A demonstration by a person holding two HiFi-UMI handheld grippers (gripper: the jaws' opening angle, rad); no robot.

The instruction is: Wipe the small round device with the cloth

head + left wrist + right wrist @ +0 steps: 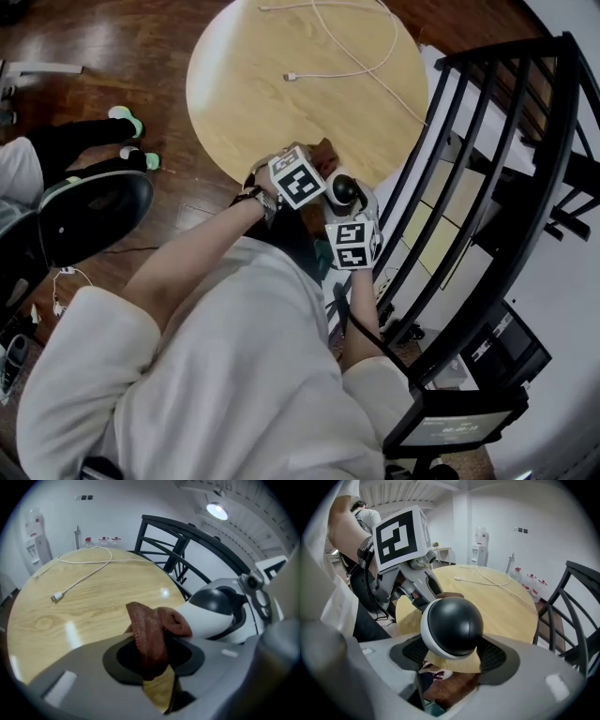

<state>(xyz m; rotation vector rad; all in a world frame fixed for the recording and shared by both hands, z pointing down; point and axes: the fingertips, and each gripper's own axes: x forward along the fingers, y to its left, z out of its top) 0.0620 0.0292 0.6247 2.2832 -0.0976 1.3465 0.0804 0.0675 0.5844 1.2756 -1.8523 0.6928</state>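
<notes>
The small round device [452, 626], a black dome set in a white shell, sits between the two jaws of the right tool [345, 199]. The jaws stand wide with their dark pads closed on the device's left and right sides, so it is gripped and held clear above the near edge of the surface [281, 112].

Just to its left is the cloth [150, 634], a reddish-brown folded piece. The left tool [154, 656] has its jaws closed on the cloth's lower part. The cloth's upper fold curls over to the right and lies against the white shell of the device. In the right gripper view only a sliver of the cloth shows past the far side of the dome, with the left tool's marker cube [401, 536] above it.

Both tools point steeply down and are close together, the left one a little farther from the person than the right one.

The surface is a round, pale wooden top. A white cable [86, 576] lies looped on its far part, with its plug end nearer the middle and well apart from the tools. To the right of the surface stands a black barred frame [506, 50]. The floor [112, 47] around is dark polished wood. At the left, a pair of feet in pale shoes [127, 120] rests on it.
</notes>
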